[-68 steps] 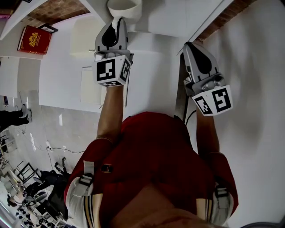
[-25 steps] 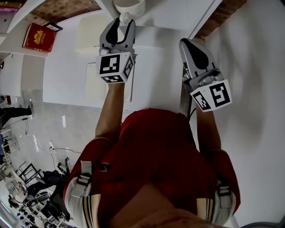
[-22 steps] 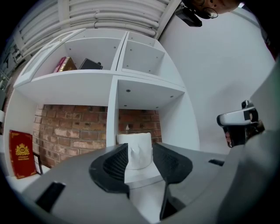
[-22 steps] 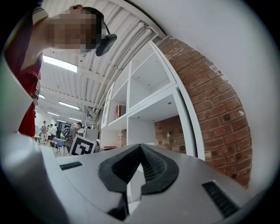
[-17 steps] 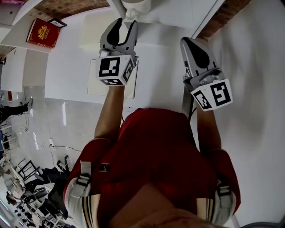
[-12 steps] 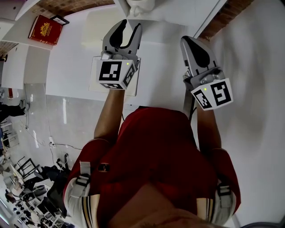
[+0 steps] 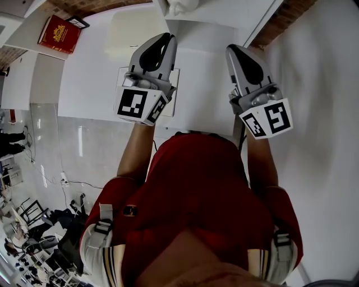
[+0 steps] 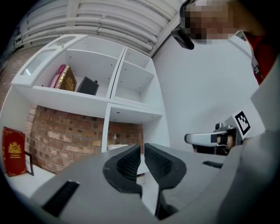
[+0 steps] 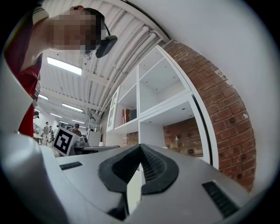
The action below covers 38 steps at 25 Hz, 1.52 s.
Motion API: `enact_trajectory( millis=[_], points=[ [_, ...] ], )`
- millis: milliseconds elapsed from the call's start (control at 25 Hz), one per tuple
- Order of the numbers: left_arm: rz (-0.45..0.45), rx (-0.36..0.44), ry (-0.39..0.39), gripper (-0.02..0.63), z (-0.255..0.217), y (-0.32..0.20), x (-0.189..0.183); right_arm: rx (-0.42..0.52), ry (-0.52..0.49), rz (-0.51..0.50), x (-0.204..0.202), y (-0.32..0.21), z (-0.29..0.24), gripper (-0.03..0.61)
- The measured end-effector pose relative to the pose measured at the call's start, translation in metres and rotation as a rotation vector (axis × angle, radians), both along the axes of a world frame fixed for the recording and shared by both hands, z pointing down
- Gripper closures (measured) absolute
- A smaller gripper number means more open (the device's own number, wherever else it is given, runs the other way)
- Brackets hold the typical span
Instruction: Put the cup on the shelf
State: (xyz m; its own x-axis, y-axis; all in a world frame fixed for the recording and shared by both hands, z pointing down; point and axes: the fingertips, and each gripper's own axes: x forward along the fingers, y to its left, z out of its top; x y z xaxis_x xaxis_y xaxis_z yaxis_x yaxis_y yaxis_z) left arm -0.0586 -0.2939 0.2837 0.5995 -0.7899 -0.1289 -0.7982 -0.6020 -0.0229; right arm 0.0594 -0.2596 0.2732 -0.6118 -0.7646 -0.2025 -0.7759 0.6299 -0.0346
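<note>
Head view first: the white cup [image 7: 180, 5] sits up at 12 o'clock on the white shelf unit [image 7: 224, 17], cut by the top edge and standing free. The left gripper [image 7: 167, 38] points up toward it from just below, at about 7 o'clock of the cup and clear of it. Its jaws have just been closing, with nothing between them. The right gripper [image 7: 231, 49] is level with it out at 3 o'clock, jaws drawn into a point, well apart from the cup. A red book [image 7: 58, 33] lies off at 10 o'clock, and the person's red shirt [image 7: 196, 185] fills the lower middle. Over to the left gripper view: the ribbed pads stand a thin slit apart, empty. Just over the left jaw at 11 o'clock a white shape, likely the cup, rests in the lower compartment against the brick wall [image 8: 57, 140], partly hidden by the jaw. Books [image 8: 64, 78] lean in the upper left compartment at 10 o'clock, and the right gripper pokes in from 3 o'clock. Now the right gripper view: the pads are pressed tip to tip, nothing pinched. The shelf unit rises at 12 o'clock with brick to its right, and the left gripper's marker cube shows at 9 o'clock.
</note>
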Motion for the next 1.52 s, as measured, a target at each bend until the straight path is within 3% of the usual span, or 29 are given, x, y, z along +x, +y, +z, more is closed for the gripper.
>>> enact_trajectory(
  millis=[160,800,1520],
  points=[
    [0.013,0.002,0.017,0.607,-0.004,0.012,-0.003,0.007,0.002,0.003,-0.004,0.009,-0.004,0.581],
    [0.081,0.005,0.041,0.607,-0.009,0.035,-0.008,0.026,0.021,0.018,-0.022,0.022,-0.007,0.581],
    [0.081,0.009,0.03,0.607,-0.012,0.047,-0.008,0.039,0.025,-0.006,-0.028,0.03,-0.011,0.581]
  ],
)
